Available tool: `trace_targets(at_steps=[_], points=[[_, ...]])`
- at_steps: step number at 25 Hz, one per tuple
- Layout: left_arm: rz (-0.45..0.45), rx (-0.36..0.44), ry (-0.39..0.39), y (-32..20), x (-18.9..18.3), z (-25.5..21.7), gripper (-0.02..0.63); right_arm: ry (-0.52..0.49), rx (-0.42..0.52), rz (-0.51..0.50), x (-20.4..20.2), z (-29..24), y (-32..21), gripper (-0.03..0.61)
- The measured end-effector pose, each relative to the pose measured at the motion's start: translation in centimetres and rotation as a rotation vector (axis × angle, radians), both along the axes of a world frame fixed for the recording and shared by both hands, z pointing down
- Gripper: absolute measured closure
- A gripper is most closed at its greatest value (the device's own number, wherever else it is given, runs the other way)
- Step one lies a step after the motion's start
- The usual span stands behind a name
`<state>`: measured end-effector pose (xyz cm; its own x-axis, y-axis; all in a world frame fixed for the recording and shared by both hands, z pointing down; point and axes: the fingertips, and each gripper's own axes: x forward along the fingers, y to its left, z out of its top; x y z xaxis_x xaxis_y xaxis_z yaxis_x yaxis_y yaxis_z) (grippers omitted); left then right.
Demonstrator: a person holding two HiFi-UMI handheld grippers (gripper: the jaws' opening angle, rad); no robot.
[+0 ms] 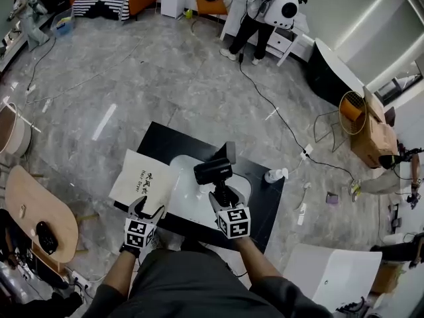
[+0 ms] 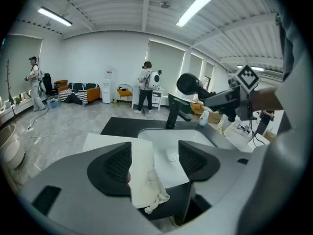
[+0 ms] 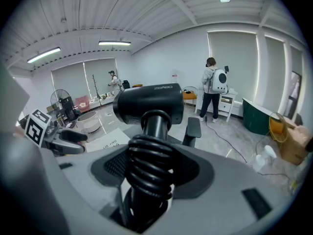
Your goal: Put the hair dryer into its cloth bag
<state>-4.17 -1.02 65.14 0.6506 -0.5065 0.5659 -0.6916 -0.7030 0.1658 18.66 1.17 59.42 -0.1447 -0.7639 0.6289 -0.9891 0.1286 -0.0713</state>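
Right gripper view: the coiled cord hides the lower handle of the hair dryer you hold. Head view: print on the cloth bag is too small to read; your left gripper covers its near edge.

Head view steeply down on sink, gripper views along jaws, sharing faucet

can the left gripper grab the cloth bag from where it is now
Probably yes: the jaws of the left gripper stand apart with the near edge of the cloth bag between them, and nothing lies on that edge. The right gripper holds the hair dryer off to the side.
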Motion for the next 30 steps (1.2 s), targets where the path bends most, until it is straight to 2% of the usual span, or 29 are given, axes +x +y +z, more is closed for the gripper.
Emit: trace_targets(at_steps=[7, 12, 17, 19, 23, 26, 30], points=[[0.032, -0.118, -0.121, 0.5, 0.7, 7.1, 0.318, 0.013, 0.010, 0.014, 1.5, -1.1, 0.6, 0.334], [0.071, -0.125, -0.224, -0.2, 0.9, 11.9, 0.324, 0.025, 0.009, 0.030, 2.6, -1.8, 1.3, 0.334], [0.090, -0.177, -0.342, -0.2, 1.3, 15.0, 0.327, 0.029, -0.003, 0.053, 4.0, -2.2, 2.5, 0.334], [0.081, -0.184, -0.381, -0.3, 1.2, 16.0, 0.357, 0.027, -0.009, 0.061, 4.4, -2.2, 3.0, 0.334], [0.052, -0.146, -0.441, -0.9, 0.8, 17.0, 0.476, 0.027, -0.015, 0.065, 5.0, -2.1, 3.8, 0.334], [0.043, -0.112, -0.449, -1.5, 0.7, 16.9, 0.571, 0.022, -0.017, 0.064, 5.2, -2.2, 3.8, 0.334], [0.001, -0.166, -0.389, -1.5, 0.6, 16.5, 0.575, 0.018, -0.017, 0.052, 5.1, -2.3, 3.8, 0.334]])
